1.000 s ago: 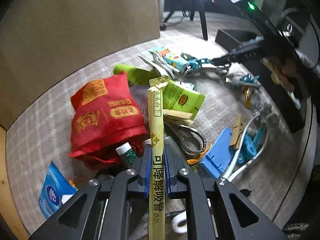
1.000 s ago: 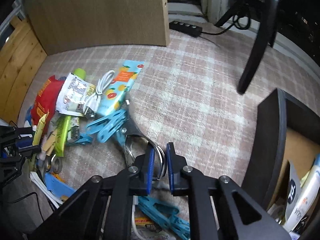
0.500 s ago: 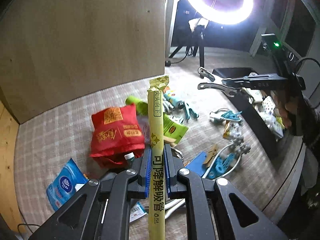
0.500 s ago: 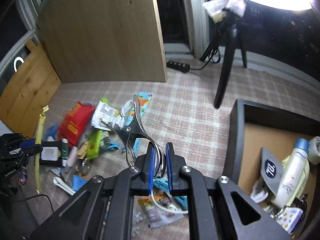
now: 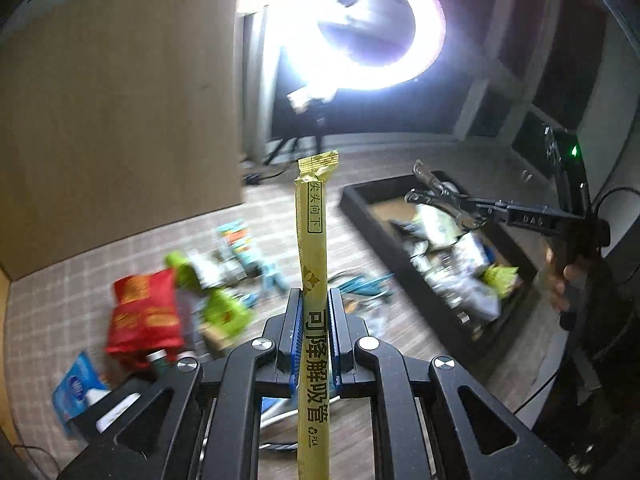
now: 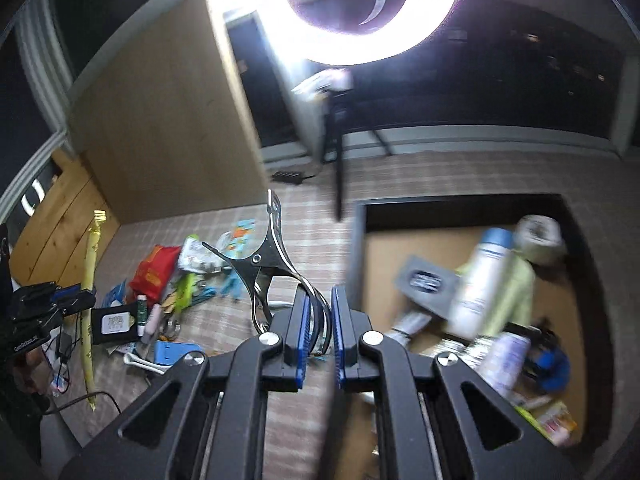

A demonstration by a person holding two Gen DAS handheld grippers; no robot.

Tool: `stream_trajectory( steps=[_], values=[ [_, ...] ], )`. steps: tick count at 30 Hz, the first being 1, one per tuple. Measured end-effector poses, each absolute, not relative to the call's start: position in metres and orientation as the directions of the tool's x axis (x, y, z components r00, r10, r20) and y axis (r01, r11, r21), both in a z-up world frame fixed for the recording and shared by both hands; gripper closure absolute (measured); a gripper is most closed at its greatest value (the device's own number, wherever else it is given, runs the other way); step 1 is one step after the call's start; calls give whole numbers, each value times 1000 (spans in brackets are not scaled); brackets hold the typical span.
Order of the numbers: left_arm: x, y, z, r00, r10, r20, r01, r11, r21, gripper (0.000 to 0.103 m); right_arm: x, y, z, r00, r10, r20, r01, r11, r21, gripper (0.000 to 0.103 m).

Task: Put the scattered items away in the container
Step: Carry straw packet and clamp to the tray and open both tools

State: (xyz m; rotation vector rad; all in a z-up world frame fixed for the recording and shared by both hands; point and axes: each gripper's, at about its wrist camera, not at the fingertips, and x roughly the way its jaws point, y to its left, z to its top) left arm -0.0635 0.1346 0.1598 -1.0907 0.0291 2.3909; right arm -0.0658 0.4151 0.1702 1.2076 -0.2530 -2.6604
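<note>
I'm mid-carry, my left gripper [image 5: 314, 336] clamping the yellow straw packet [image 5: 313, 248] and my right gripper [image 6: 320, 332] the metal clip [image 6: 272, 264]; next both go over the black container's [image 6: 358, 240] rim to let go.

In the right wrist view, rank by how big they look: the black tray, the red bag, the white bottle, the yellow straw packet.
1. Black tray
2. White bottle
3. Yellow straw packet and red bag: too alike to rank; the packet is long but thin.

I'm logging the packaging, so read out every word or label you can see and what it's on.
"可降解吸管", "PLA": yellow straw wrapper in the left gripper.
"尖头向下": boxed, near the wrapper's top.
Red packet, blue pack, items in the tray: too blurred to read.
</note>
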Motion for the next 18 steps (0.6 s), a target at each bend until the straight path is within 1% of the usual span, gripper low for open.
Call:
stream_trajectory(
  steps=[6,10,13,16,18],
  values=[
    [-67,203,169,-543,500,-675,-501,-838,-219,93,-40,496,178,-672,-174,-720,-1,-972,236,93],
    [-79,248,165,-552,537,-639,-507,-824,-254,92,-26,540,176,-686,-101,-721,-74,-976,207,93],
    [-91,278,156,-532,557,-638,-496,-815,-299,92,-20,572,168,-683,-86,-725,-124,-965,232,93],
    [-100,313,148,-534,540,-650,-499,-822,-274,92,-16,592,159,-675,-76,-734,-152,-959,239,93],
    [-105,330,144,-515,551,-656,-509,-813,-283,93,-15,602,154,-670,-72,-739,-161,-958,239,93]
  ],
)
